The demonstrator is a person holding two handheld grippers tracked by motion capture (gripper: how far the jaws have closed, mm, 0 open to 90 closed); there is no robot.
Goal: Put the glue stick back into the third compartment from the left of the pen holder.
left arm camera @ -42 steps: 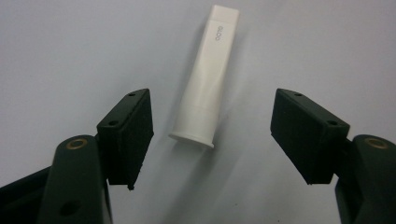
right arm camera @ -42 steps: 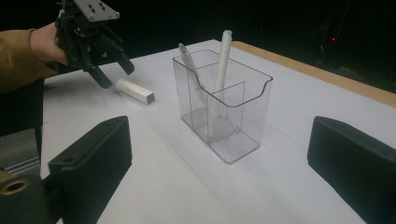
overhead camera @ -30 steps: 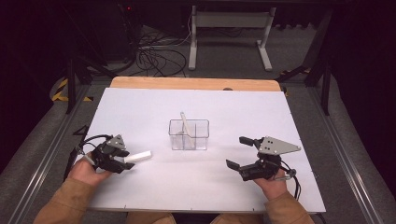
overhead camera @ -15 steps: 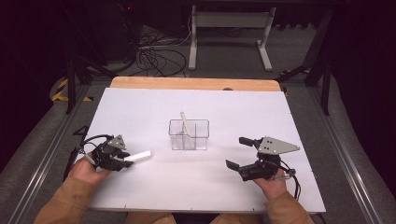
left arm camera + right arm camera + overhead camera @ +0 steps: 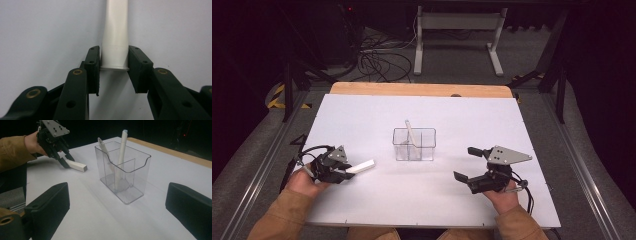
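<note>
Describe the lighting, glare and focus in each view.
High view: the white table is evenly lit, the surroundings dark, and the clear holder looks soft. Left gripper view: the white tube is bright and slightly washed out, and the near jaw arms blur. Right gripper view: the clear holder is sharp with faint edge highlights, its own jaws blurred, the background black.

White tube (image 5: 362,166), clear organizer (image 5: 414,144) (white pen (image 5: 120,157) inside), black jaws.
</note>
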